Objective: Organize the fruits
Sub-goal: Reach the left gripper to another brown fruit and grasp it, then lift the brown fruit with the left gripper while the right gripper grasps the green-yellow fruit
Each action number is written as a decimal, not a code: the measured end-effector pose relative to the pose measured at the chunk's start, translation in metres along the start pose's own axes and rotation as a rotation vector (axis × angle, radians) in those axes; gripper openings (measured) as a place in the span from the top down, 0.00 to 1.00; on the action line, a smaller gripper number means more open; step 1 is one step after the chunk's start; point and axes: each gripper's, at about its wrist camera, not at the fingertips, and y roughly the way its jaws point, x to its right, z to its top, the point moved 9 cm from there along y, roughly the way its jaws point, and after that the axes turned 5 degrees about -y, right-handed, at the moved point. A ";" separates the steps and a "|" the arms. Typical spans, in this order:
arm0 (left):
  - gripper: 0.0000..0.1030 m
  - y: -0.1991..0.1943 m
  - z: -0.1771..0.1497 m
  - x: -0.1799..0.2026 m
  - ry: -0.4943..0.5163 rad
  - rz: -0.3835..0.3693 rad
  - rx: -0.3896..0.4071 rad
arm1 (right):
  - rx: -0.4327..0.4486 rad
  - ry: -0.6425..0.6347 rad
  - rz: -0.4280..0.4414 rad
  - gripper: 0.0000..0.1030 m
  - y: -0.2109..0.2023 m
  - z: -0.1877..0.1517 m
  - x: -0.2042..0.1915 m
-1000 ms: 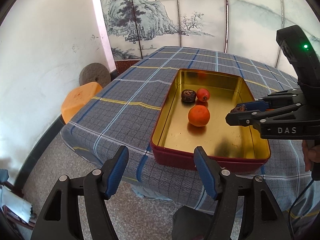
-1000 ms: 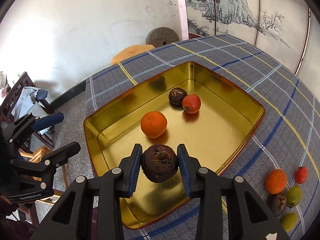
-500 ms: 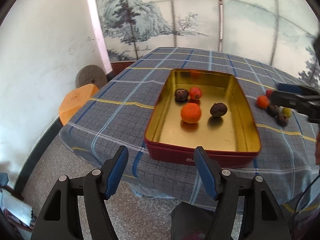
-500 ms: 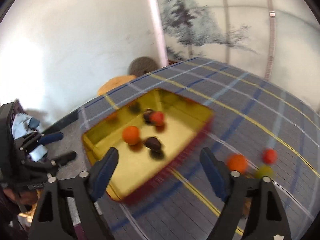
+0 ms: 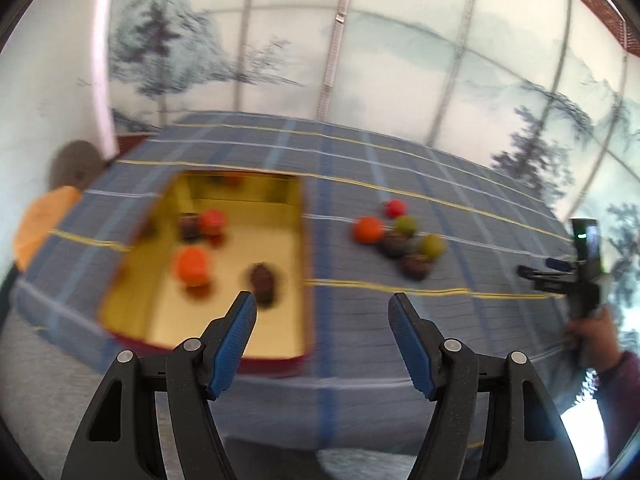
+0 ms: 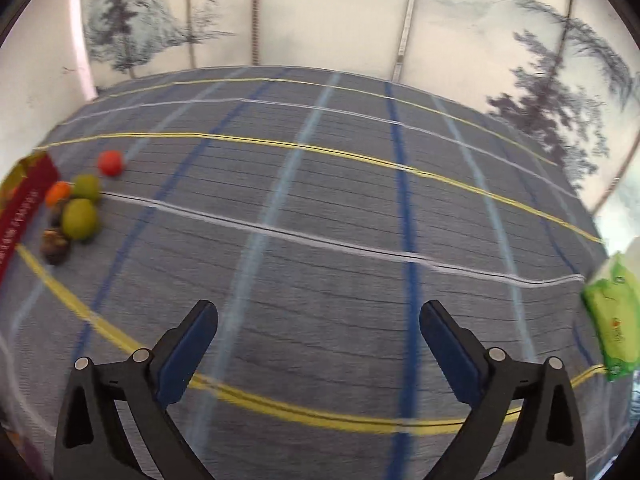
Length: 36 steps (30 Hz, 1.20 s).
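Observation:
The gold tray (image 5: 298,248) with a red wall holds an orange (image 5: 192,266), a red fruit (image 5: 212,222) and two dark fruits (image 5: 262,280). To its right on the checked cloth lies a loose cluster: a red fruit (image 6: 110,162), an orange (image 5: 368,230), two green fruits (image 6: 80,218) and two dark ones (image 6: 56,244). My left gripper (image 5: 322,304) hangs open and empty above the tray's near right corner. My right gripper (image 6: 319,310) is over bare cloth, well right of the cluster. Its jaws are opening wide with nothing between them.
A green packet (image 6: 612,320) lies at the table's right edge. A person's hand (image 5: 592,328) holds the right gripper (image 5: 536,270) at the far right. An orange stool (image 5: 40,224) stands left of the table, and a painted screen runs behind it.
The right gripper let go of a dark fruit, which now lies in the tray, then opened and swung right over bare cloth. The left gripper turned right, bringing the loose fruits into view.

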 end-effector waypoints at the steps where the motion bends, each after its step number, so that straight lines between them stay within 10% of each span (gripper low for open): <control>1: 0.33 0.012 0.000 0.015 0.021 -0.024 -0.037 | -0.006 -0.005 -0.027 0.00 0.004 0.000 0.006; 20: 0.42 0.168 -0.001 0.100 0.027 -0.025 -0.217 | -0.048 0.065 0.108 0.00 0.035 -0.006 0.013; 26: 0.62 0.179 -0.004 0.103 0.104 0.004 -0.164 | -0.049 0.066 0.109 0.00 0.035 -0.006 0.013; 36: 0.62 0.171 0.003 0.071 0.059 0.039 -0.134 | -0.049 0.066 0.108 0.00 0.037 -0.006 0.012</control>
